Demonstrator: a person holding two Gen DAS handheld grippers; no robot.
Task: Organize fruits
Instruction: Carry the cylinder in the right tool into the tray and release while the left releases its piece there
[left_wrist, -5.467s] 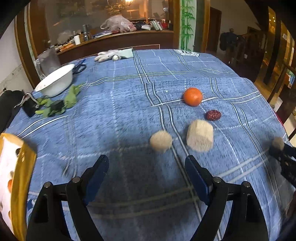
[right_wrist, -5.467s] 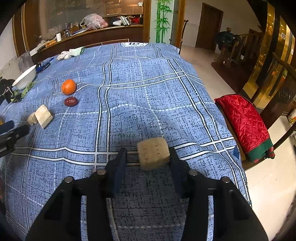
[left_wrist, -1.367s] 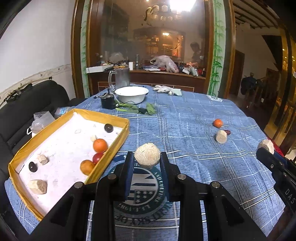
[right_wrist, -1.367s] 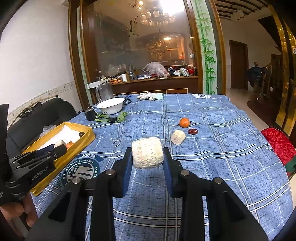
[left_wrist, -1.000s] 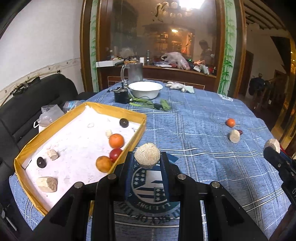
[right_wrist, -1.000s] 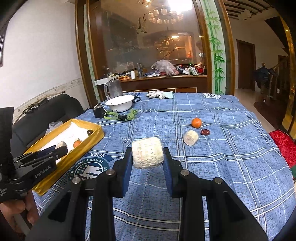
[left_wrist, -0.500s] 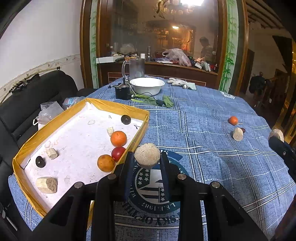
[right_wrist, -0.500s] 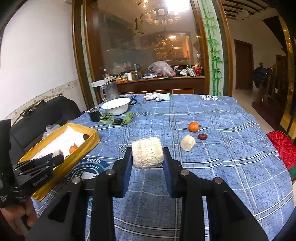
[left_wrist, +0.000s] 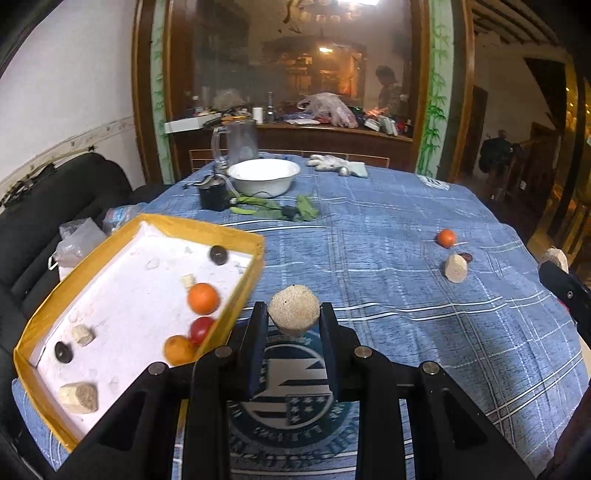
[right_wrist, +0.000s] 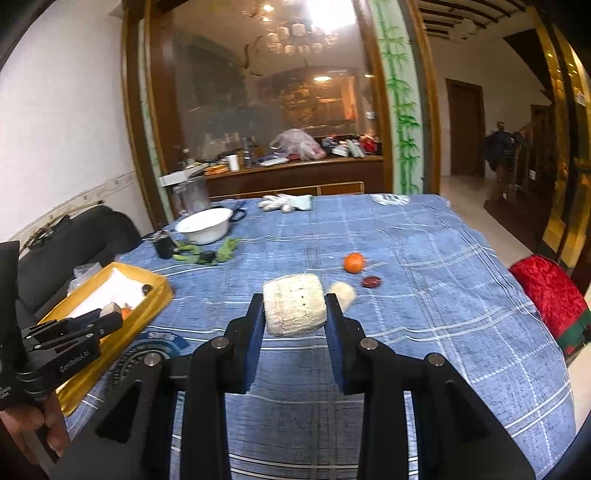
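The left tool (left_wrist: 293, 325) is gripping a round beige fruit (left_wrist: 293, 311) above the desk (left_wrist: 388, 229), just right of the yellow tray (left_wrist: 236, 295) that is holding oranges. The right tool (right_wrist: 294, 317) is clamping a pale blocky fruit (right_wrist: 294, 309) over the blue cloth.

white bowl (left_wrist: 263, 177), glass jug (left_wrist: 240, 142), gloves (left_wrist: 334, 162), red cushion (right_wrist: 550, 291)
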